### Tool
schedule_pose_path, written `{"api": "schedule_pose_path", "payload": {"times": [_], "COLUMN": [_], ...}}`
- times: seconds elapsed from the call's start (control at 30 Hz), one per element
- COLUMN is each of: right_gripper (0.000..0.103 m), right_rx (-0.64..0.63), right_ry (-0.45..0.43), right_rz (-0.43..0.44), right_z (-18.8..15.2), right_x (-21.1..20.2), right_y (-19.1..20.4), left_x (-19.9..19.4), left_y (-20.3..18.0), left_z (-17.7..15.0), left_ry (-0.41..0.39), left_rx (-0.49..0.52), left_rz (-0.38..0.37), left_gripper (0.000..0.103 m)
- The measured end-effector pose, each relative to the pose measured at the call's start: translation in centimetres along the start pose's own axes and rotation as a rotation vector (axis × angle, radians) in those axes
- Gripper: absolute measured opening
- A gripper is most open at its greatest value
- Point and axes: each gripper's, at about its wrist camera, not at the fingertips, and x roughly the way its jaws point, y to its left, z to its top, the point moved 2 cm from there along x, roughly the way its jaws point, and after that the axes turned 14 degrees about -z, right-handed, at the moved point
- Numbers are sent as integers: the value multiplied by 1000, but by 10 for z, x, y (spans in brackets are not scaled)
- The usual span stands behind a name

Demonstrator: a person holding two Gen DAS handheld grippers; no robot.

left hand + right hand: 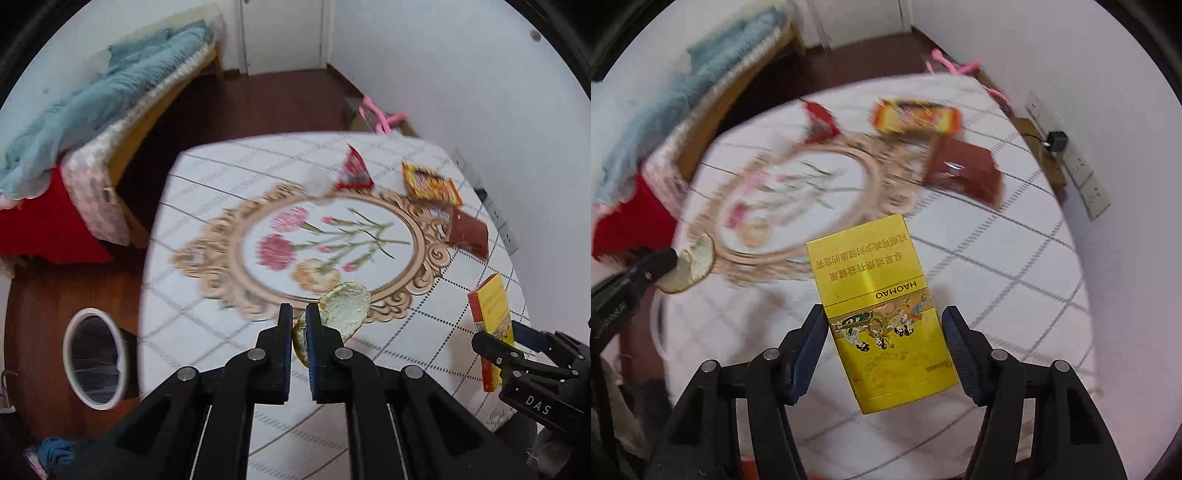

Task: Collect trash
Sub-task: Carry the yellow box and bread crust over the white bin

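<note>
My left gripper (pixel 298 310) is shut on a pale, curled piece of peel (pixel 345 310), held above the near edge of the table. The right wrist view shows that same gripper (pixel 670 260) and peel (pixel 696 264) at the far left. My right gripper (pixel 884 312) is shut on a yellow cigarette box (pixel 879 295) marked HAOMAO, with one pad against each long side and the box lifted off the cloth. From the left wrist view, the right gripper (pixel 496 334) and the box (pixel 491 306) are at the right edge.
On the chequered tablecloth (pixel 207 177) lie a red triangular wrapper (pixel 352 171), a white tissue (pixel 317 182), a yellow-orange snack packet (pixel 430 182) and a brown packet (pixel 469 232). A white-rimmed bin (pixel 94 360) stands on the floor, left of the table. A bed (pixel 74 122) is behind it.
</note>
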Motion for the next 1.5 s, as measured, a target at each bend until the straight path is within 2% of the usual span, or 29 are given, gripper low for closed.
{"api": "schedule_pose_path", "payload": {"times": [0.13, 0.33, 0.53, 0.67, 0.87, 1.03, 1.17, 1.27, 1.5], "right_gripper": [65, 64, 64, 64, 64, 64, 63, 63, 63], "right_rx": [3, -48, -161, -269, -401, -466, -506, -518, -557], "right_ry": [-38, -50, -40, -29, 14, 89, 160, 225, 352], "right_rz": [82, 176, 281, 326, 341, 354, 345, 337, 323], "right_z": [-10, -17, -19, -16, -17, -22, -30, -36, -48], "right_x": [-30, -63, -88, -92, -68, -24, 18, 51, 115], "right_y": [35, 111, 213, 292, 400, 473, 524, 554, 609], "left_x": [-45, -101, -145, -159, -159, -143, -122, -105, -77], "left_y": [29, 93, 172, 229, 321, 390, 431, 458, 505], "left_z": [-8, -22, -32, -41, -64, -84, -98, -107, -131], "left_ry": [-45, -87, -139, -162, -148, -108, -66, -33, 35], "left_rx": [0, -63, -148, -222, -358, -467, -531, -587, -745], "left_rz": [30, 76, 139, 188, 259, 309, 323, 306, 191], "left_gripper": [4, 4, 4, 4, 4, 4, 4, 5, 9]}}
